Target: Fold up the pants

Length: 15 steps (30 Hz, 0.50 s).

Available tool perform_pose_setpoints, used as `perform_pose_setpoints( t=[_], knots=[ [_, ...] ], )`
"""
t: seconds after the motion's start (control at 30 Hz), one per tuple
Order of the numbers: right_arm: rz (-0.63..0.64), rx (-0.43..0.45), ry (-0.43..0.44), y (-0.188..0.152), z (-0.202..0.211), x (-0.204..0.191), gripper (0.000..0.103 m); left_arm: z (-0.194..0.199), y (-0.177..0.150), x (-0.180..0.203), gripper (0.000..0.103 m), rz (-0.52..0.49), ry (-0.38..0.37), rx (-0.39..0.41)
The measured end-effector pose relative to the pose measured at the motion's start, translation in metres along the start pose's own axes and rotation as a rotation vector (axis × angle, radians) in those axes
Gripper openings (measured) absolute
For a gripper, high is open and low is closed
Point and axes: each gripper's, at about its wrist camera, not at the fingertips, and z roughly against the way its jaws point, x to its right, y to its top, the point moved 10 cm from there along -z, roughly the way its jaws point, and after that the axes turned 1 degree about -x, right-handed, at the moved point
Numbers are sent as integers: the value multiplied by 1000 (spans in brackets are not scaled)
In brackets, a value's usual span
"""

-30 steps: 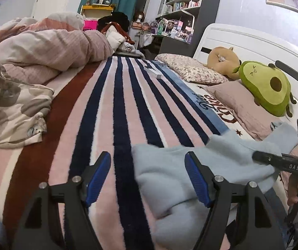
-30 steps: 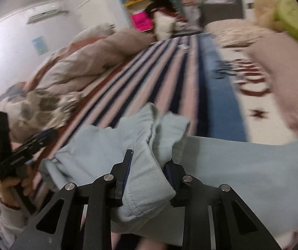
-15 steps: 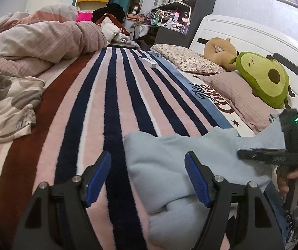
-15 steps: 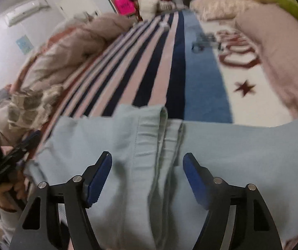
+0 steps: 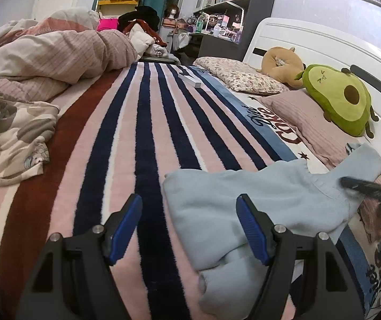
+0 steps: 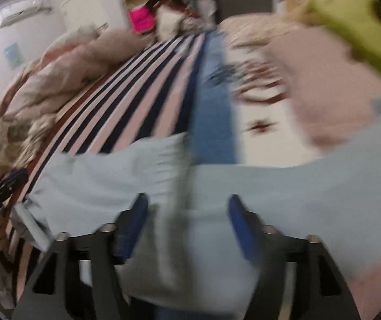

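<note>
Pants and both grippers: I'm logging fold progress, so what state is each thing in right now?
light blue pants: lying on the striped blanket, partly folded and bunched, held by neither gripper.
left gripper: jaws open, empty, at the pants' left edge.
right gripper: jaws open, over the pants; view blurred.
avocado plush: resting on the pink pillow.
duvet: heaped, unmade.

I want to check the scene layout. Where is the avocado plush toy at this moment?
In the left wrist view the avocado plush toy lies at the right, on a pink pillow against the white headboard, beside a tan plush toy.
</note>
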Motion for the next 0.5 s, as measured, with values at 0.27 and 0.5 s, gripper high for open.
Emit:
perform_pose_setpoints(
  t=[0.27, 0.5],
  knots=[
    [-166, 89, -336, -5, 109, 128, 67, 1, -1, 3, 70, -3, -1, 2],
    [-164, 119, -430, -2, 112, 167, 93, 4, 2, 0, 70, 12, 2, 14]
  ],
)
